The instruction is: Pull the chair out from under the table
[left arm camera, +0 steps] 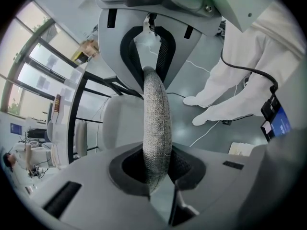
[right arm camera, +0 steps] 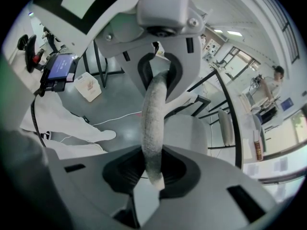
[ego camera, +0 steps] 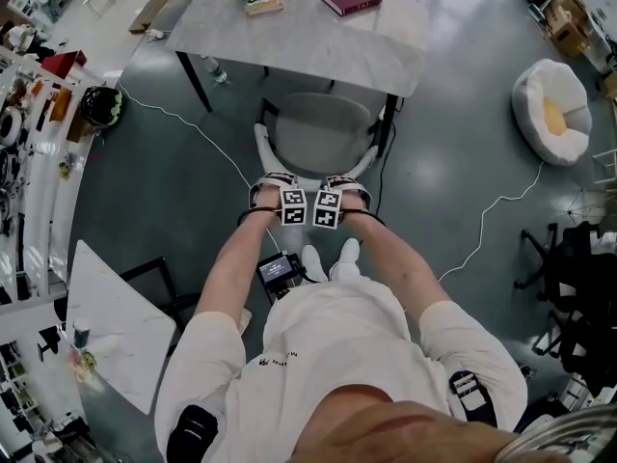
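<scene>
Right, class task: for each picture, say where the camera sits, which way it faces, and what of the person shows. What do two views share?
Head view: on the person's head, facing steeply down at the chair partly under the table; forearms, torso, shoes show.
Left gripper view: on the left gripper, looking along its jaws, shut on the chair's grey backrest; white trouser legs show.
Right gripper view: on the right gripper, likewise on the backrest; trouser legs again.
Shared: both gripper views show backrest and legs.
</scene>
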`<state>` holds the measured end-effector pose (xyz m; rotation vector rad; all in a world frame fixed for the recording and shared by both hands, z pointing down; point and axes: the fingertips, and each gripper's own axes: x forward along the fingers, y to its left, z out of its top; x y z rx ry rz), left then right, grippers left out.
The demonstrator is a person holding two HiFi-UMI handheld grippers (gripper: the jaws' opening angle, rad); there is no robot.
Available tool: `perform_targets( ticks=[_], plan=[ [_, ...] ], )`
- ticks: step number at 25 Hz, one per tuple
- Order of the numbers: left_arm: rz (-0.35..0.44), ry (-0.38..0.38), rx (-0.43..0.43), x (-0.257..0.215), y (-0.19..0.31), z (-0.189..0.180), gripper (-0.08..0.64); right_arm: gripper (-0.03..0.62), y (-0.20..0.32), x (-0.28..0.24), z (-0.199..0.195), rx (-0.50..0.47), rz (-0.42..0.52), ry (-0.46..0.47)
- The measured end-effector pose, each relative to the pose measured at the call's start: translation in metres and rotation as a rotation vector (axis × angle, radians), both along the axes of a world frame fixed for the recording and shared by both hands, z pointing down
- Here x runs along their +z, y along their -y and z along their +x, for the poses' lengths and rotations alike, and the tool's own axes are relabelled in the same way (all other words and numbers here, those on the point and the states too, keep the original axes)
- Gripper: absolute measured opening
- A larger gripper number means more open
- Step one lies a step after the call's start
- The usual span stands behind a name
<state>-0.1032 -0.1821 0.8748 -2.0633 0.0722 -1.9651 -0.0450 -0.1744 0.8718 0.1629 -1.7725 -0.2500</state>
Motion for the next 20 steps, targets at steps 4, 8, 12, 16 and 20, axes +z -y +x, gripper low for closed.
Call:
perform_targets(
  ticks=[4,8,12,16,20],
  plan=[
    [-0.005,-0.009,0.003,-0.001,-0.017,0.003,0.074,0.08,-0.016,-0.001,0.001,0.008,0.0,0.006],
    [-0.012,-0.013,-0.002,-0.002,-0.033,0.002,0.074,0.08,-0.033,-0.001,0.0,0.004,-0.011,0.002],
    [-0.02,-0.014,-0.002,-0.004,-0.048,0.001,0.074,0.08,-0.047,-0.002,-0.001,-0.007,-0.015,-0.003],
    [-0.027,-0.021,0.005,-0.005,-0.063,0.002,0.074,0.08,-0.062,-0.004,0.0,-0.006,-0.022,-0.001],
    [-0.033,-0.025,0.01,-0.006,-0.075,0.003,0.074,0.08,-0.074,-0.005,0.002,-0.004,-0.034,-0.005]
  ],
)
